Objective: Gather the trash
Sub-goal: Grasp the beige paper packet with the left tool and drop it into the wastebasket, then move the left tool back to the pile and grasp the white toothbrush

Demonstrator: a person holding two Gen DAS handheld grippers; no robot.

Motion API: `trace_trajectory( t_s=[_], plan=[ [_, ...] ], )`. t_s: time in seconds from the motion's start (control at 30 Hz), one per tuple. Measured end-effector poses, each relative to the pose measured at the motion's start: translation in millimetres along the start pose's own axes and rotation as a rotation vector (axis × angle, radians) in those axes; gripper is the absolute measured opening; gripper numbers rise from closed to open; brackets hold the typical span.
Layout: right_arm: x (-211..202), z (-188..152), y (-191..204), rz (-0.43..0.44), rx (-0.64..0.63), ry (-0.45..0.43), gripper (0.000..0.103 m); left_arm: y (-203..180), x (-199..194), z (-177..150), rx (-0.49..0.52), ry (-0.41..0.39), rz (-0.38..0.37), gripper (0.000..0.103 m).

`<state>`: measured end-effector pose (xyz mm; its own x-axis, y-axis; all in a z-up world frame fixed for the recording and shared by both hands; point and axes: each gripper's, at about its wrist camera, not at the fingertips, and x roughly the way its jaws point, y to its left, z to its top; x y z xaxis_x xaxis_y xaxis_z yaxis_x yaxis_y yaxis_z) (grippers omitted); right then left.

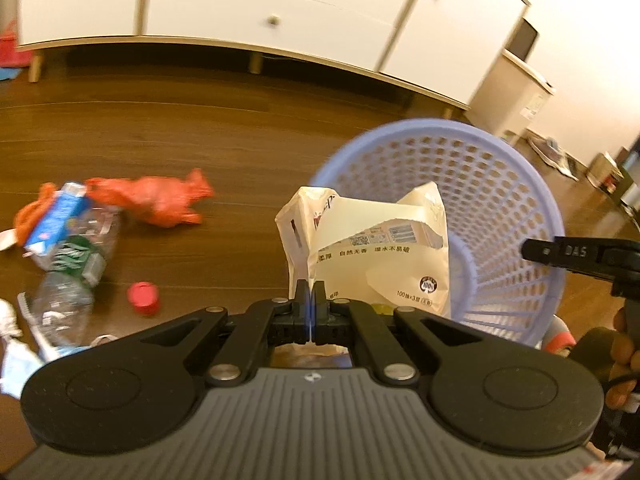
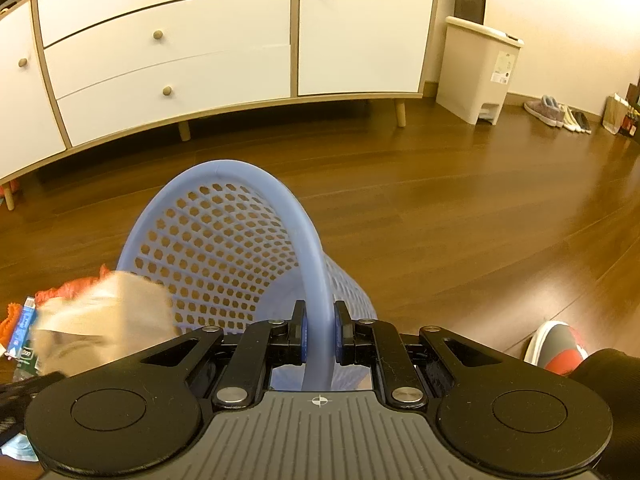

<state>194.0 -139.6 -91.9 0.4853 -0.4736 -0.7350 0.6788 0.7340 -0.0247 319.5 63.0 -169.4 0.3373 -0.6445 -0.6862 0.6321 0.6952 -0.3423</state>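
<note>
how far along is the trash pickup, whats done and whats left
Nothing can be seen lying in the blue basket yet. In hand: the left gripper is shut on a cream tissue wrapper held at the basket's mouth, while the right gripper grips the tilted basket's rim. Left on the floor: an orange bag, a blue carton, plastic bottles and a red cap.

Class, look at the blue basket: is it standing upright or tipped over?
Tipped. The blue basket leans with its mouth facing sideways, its rim clamped in the right tongs.
</note>
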Motion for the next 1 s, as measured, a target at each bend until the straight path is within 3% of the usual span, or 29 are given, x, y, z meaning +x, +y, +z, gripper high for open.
trace_trajectory(
  t_s=[0.07,0.13,0.2,0.4,0.77,1.0],
  plan=[
    [0.4,0.3,0.0,-0.001,0.003,0.001,0.009,-11.5,8.0,-0.6,0.016,0.016,-0.046,0.003],
    [1.0,0.7,-2.1,-0.001,0.013,0.005,0.009,-20.1,15.2,-1.6,0.027,0.033,-0.061,0.022],
    [2.0,2.0,-4.5,-0.002,0.026,0.009,0.009,-26.2,16.4,-3.2,0.043,0.032,-0.068,0.027],
    [1.4,3.3,-4.6,-0.002,0.042,0.013,0.009,-12.5,10.5,-10.8,0.022,0.046,-0.055,0.03],
    [0.8,3.4,-8.8,-0.002,0.046,0.019,0.009,29.7,-20.9,-22.7,-0.036,0.029,0.046,0.03],
    [1.2,4.2,-8.7,-0.003,0.053,0.021,0.009,60.6,-39.7,-41.5,-0.073,0.029,0.133,0.038]
  ],
)
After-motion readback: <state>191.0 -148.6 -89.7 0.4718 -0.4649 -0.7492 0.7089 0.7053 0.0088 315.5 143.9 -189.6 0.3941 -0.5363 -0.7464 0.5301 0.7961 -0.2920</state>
